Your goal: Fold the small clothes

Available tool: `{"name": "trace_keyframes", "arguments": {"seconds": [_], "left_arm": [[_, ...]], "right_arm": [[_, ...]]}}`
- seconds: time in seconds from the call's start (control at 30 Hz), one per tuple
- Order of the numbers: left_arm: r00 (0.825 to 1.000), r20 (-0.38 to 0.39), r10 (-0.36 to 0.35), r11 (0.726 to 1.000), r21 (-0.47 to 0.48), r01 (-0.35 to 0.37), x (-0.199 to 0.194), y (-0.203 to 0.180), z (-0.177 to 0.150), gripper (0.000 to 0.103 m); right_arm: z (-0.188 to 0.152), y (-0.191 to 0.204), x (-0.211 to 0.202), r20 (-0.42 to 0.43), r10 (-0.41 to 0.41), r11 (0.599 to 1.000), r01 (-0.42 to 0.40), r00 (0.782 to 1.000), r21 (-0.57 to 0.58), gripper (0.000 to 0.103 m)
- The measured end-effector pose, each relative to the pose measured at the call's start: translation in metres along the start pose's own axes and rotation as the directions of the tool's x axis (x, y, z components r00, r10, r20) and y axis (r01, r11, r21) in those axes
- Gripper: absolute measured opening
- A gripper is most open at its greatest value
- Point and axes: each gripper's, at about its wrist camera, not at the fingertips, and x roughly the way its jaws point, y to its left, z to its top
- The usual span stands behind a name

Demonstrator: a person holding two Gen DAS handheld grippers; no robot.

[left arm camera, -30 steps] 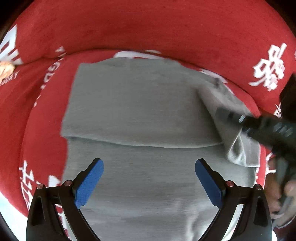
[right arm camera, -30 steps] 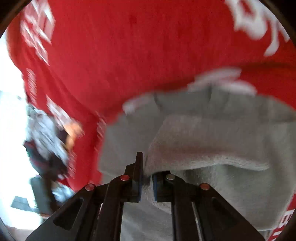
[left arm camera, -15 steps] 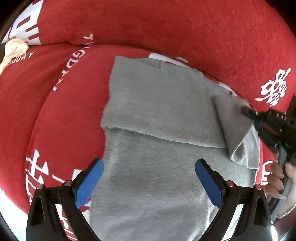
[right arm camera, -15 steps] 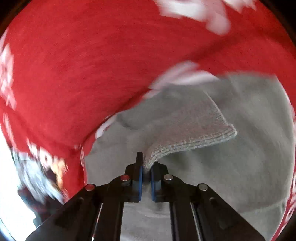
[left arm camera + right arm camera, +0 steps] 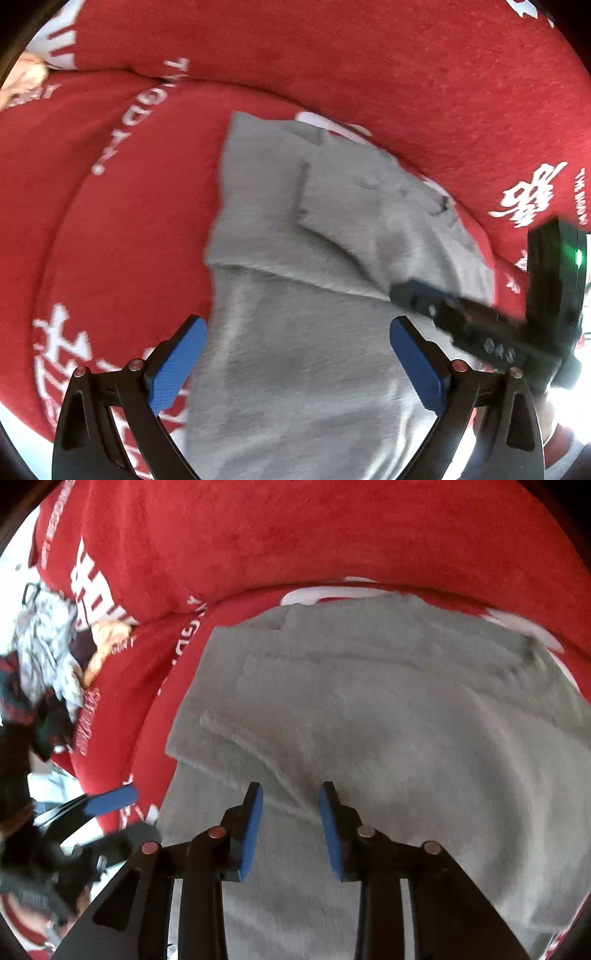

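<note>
Left wrist view: one grey garment [image 5: 295, 295] lies flat on a red blanket [image 5: 369, 55] printed with white lettering, its long axis running from the bottom edge of the frame up and slightly right toward the blanket's raised back. Two folded flaps lie on it — one across its upper part with a straight lower edge, one smaller along its right side. The left claw [image 5: 297, 363] hangs above the lower part of the cloth, its two blue pads spread wide with nothing between them. The right claw [image 5: 410, 291] reaches in from the right, its tip at the lower corner of the side flap; whether it touches cannot be told through the blur.

Right wrist view: the same grey garment [image 5: 369, 720] fills the centre and right, its long axis running from the near edge up toward the blanket's [image 5: 332, 524] fold. The right claw [image 5: 290, 830] points down over it, jaws opening — only flat cloth beneath the gap, nothing pinched. The left claw's blue pad [image 5: 110, 799] shows at far left. A heap of other clothes [image 5: 48, 650] lies at the left edge, too jumbled to count.
</note>
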Motion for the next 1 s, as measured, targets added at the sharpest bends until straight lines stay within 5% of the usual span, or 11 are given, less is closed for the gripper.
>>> {"name": "trace_keyframes", "arguments": {"seconds": [0.13,0.37,0.53,0.67,0.8,0.83,0.9,1.0], "left_arm": [[0.998,-0.010,-0.063,0.998,0.002,0.063,0.016,-0.015,0.015,0.100],[0.993,-0.003,-0.120,0.992,-0.044,0.120,0.043,-0.029,0.053,0.099],[0.995,-0.037,-0.097,0.987,-0.130,0.092,0.063,-0.014,0.061,0.073],[0.994,-0.039,-0.103,0.988,-0.118,0.098,0.065,-0.013,0.065,0.008],[0.995,-0.003,-0.097,0.991,-0.098,0.096,0.057,-0.017,0.063,0.008],[0.995,0.012,-0.095,0.992,-0.087,0.095,0.052,-0.021,0.062,0.008],[0.995,0.025,-0.099,0.992,-0.074,0.101,0.046,-0.024,0.058,0.008],[0.996,0.019,-0.086,0.995,-0.041,0.086,0.044,-0.025,0.047,0.008]], "right_arm": [[-0.030,-0.048,-0.033,0.039,0.040,0.979,-0.047,0.998,0.201,0.035],[-0.107,-0.143,-0.083,0.167,0.088,0.825,-0.165,0.982,0.540,0.035],[-0.147,-0.185,-0.089,0.258,0.090,0.679,-0.249,0.962,0.691,0.035],[-0.171,-0.211,-0.090,0.375,0.077,0.533,-0.356,0.924,0.768,0.042],[-0.181,-0.233,-0.089,0.480,0.050,0.395,-0.459,0.876,0.796,0.041],[-0.181,-0.236,-0.090,0.489,0.039,0.377,-0.466,0.871,0.800,0.021],[-0.175,-0.240,-0.098,0.459,-0.007,0.407,-0.417,0.888,0.813,0.008],[-0.160,-0.241,-0.114,0.403,-0.031,0.552,-0.320,0.915,0.770,0.008]]}}
